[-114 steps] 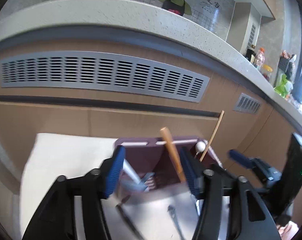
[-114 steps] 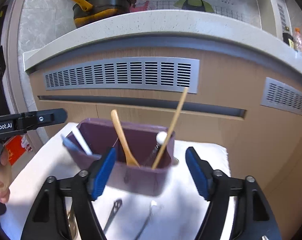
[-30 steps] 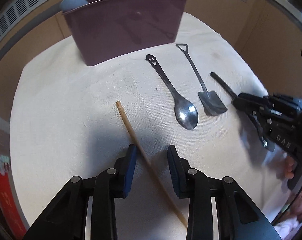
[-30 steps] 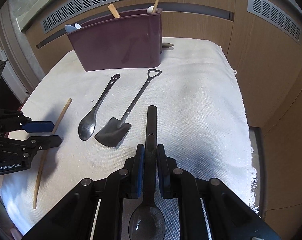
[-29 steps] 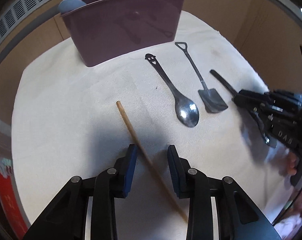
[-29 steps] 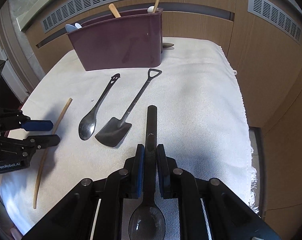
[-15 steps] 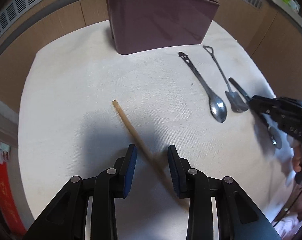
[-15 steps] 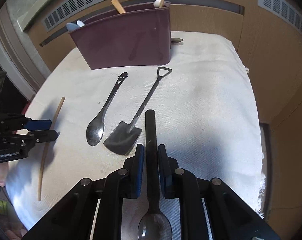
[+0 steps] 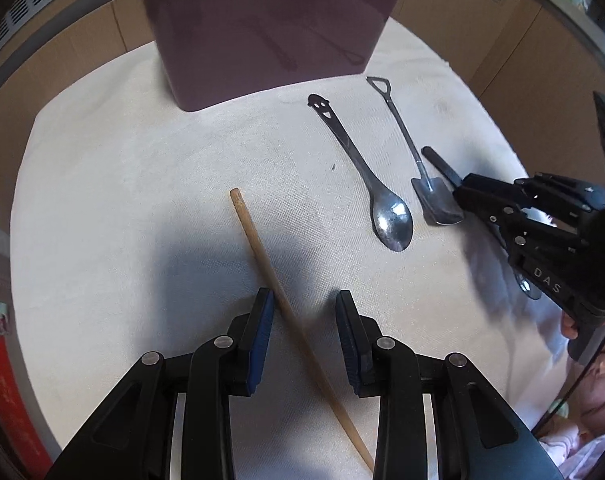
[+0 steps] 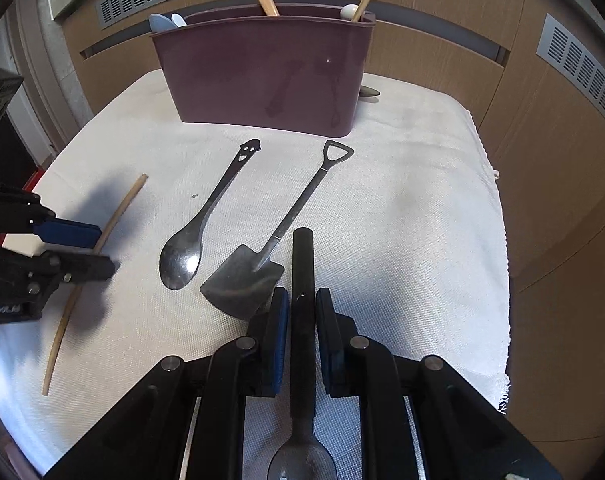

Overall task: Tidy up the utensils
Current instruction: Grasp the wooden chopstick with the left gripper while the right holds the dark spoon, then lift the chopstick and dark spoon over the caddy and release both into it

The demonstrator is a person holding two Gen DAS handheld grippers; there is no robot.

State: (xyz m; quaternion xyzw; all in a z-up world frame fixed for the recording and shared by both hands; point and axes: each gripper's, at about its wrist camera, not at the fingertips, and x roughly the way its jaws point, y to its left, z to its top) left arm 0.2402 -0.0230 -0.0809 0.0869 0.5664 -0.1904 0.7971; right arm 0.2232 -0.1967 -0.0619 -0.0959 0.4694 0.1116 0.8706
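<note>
A purple utensil holder (image 9: 262,40) (image 10: 262,72) stands at the far side of the white cloth, with several utensils upright in it. My left gripper (image 9: 304,312) (image 10: 102,250) is open and straddles a wooden chopstick (image 9: 258,248) (image 10: 114,216) that lies on the cloth; its pads stand apart from the stick. My right gripper (image 10: 302,312) (image 9: 462,190) is shut on the handle of a black-handled spoon (image 10: 302,264) (image 9: 438,164), whose bowl points back under the gripper. A smiley-handled spoon (image 9: 354,160) (image 10: 206,216) and a shovel-shaped spoon (image 9: 406,136) (image 10: 294,216) lie between the grippers.
The white cloth (image 10: 402,200) covers a small table, with a frayed edge on the right. Wooden cabinet fronts with grey vents rise behind the holder. A small utensil tip (image 10: 370,92) pokes out behind the holder's right end. A person's hand (image 9: 574,324) holds the right gripper.
The left wrist view has swung, so the holder now sits nearer its centre; the chopstick stays between the open jaws. The right gripper keeps hold of the black-handled spoon and has shifted slightly.
</note>
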